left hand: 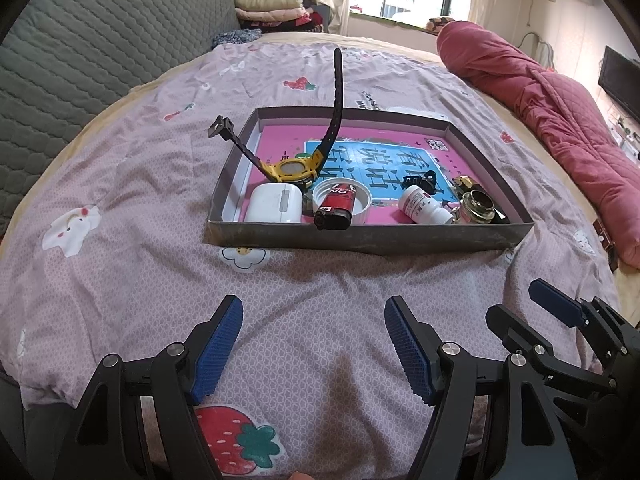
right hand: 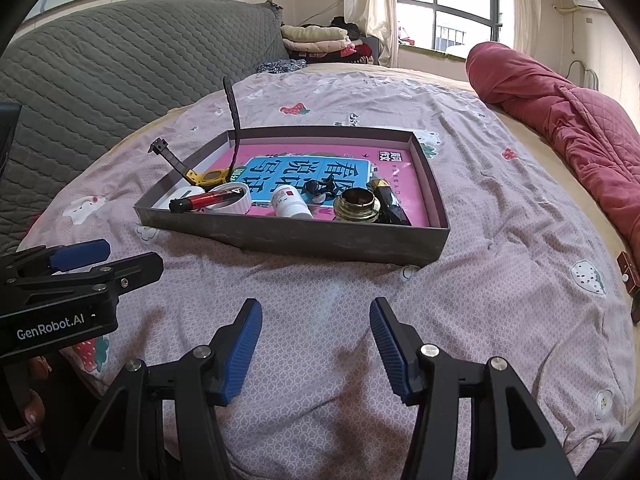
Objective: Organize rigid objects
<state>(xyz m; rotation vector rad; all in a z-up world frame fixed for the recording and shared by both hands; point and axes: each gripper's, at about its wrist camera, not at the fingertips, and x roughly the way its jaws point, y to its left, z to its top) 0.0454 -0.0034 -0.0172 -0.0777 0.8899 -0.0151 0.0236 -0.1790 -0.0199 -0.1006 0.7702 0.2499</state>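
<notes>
tray (left hand: 360, 240) on bed | watch (left hand: 294, 170), lighter (left hand: 334, 208), bottle (left hand: 424, 210) inside

Patterned bedspread (left hand: 320, 280), red quilt (left hand: 560, 120)

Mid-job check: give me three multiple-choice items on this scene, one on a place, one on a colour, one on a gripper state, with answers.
1. Where is the white earbud case?
A. left near corner of the tray
B. on the bedspread
C. right far corner

2. What colour is the watch body?
A. green
B. yellow
C. white

3. How do the left gripper and right gripper stand?
A. both shut on items
B. one shut
C. both open, empty

Answers: 1 A, it sits against the tray's left wall near the front; 2 B, yellow casing with black straps; 3 C, bare bedspread shows between the pads.
</notes>
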